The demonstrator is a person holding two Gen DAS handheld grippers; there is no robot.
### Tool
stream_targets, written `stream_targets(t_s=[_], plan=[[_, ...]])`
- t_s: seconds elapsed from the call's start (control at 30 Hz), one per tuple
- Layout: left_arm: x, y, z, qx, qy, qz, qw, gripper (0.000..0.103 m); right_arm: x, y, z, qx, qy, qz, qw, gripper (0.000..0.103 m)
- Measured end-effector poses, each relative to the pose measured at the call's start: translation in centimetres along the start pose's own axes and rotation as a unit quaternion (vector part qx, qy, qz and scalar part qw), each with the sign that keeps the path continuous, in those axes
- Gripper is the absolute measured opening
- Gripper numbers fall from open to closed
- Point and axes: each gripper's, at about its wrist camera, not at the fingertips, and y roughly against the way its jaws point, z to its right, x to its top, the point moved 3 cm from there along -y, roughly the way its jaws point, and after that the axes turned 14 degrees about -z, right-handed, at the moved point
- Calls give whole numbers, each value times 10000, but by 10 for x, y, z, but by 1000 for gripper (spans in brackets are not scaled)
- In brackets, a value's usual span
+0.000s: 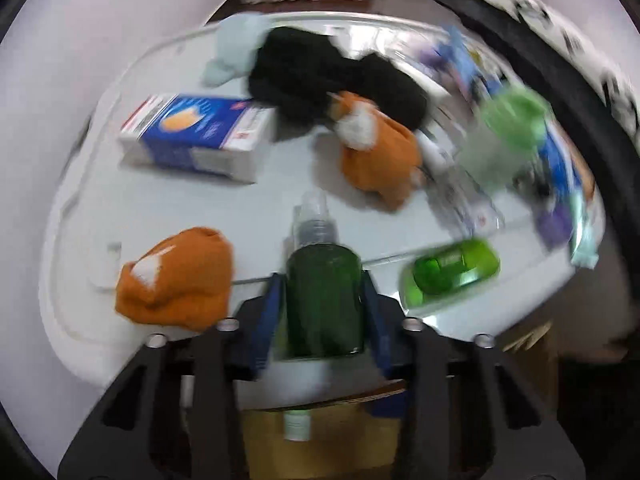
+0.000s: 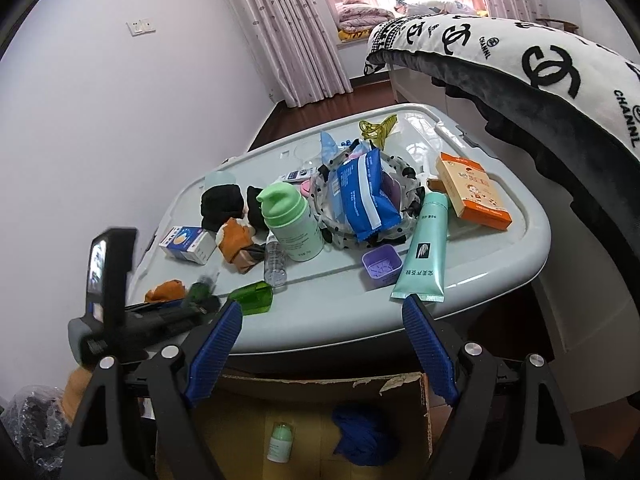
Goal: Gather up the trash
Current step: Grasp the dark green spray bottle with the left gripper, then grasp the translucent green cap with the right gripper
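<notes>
My left gripper [image 1: 324, 280] is shut on a dark green spray bottle [image 1: 323, 296] with a clear cap, held at the near edge of the grey tabletop [image 1: 160, 208]. In the right wrist view the left gripper [image 2: 200, 300] holds that bottle [image 2: 200, 290] at the table's left front. My right gripper [image 2: 322, 316] is open and empty, just off the table's front edge. Below it stands a cardboard box [image 2: 312, 420] holding a small green-capped bottle [image 2: 280, 442] and a blue bundle [image 2: 366, 436].
The table carries a green cap [image 2: 254, 299], a clear small bottle [image 2: 275, 260], a green pump bottle [image 2: 292, 220], a teal tube [image 2: 424, 256], a purple cup [image 2: 382, 266], a blue packet [image 2: 362, 196], an orange box [image 2: 472, 190], orange socks [image 1: 380, 152], a blue-white carton [image 1: 196, 136]. A pillow [image 2: 540, 64] overhangs at right.
</notes>
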Motion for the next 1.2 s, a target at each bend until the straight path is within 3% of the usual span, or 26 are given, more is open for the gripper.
stream_targets(t_s=[0.03, 0.13, 0.23, 0.37, 0.5, 0.63, 0.77, 0.87, 1.0, 1.2], plan=[[1, 1, -5, -281, 107, -12, 9995, 35, 0, 0, 0, 13, 3, -7, 10000, 81], [3, 0, -5, -390, 141, -112, 9991, 35, -1, -2, -2, 25, 33, -51, 10000, 81], [8, -1, -1, -66, 59, -235, 9997, 36, -2, -5, -5, 13, 72, -80, 9999, 81], [9, -8, 19, 717, -229, -260, 9968, 35, -3, -7, -9, 8, 147, -95, 9998, 81], [-6, 5, 14, 616, -122, 260, 9977, 34, -3, -9, -12, 33, 196, -121, 9997, 80], [-30, 47, 10, 375, -59, 906, 9952, 34, -3, -15, -13, -127, 308, -190, 9993, 76], [-53, 104, -1, 169, 121, 1540, 9879, 34, -2, -41, -25, 10, 446, -642, 9969, 76], [-69, 140, -12, 292, 92, 1934, 9806, 34, -3, -56, -50, -41, 803, -718, 9942, 76], [-81, 156, -32, 306, 259, 2142, 9760, 34, 1, -79, -85, -423, 1214, -582, 9900, 87], [-84, 145, -56, 33, 596, 2068, 9766, 34, 12, -134, -96, -893, 885, -927, 9877, 87]])
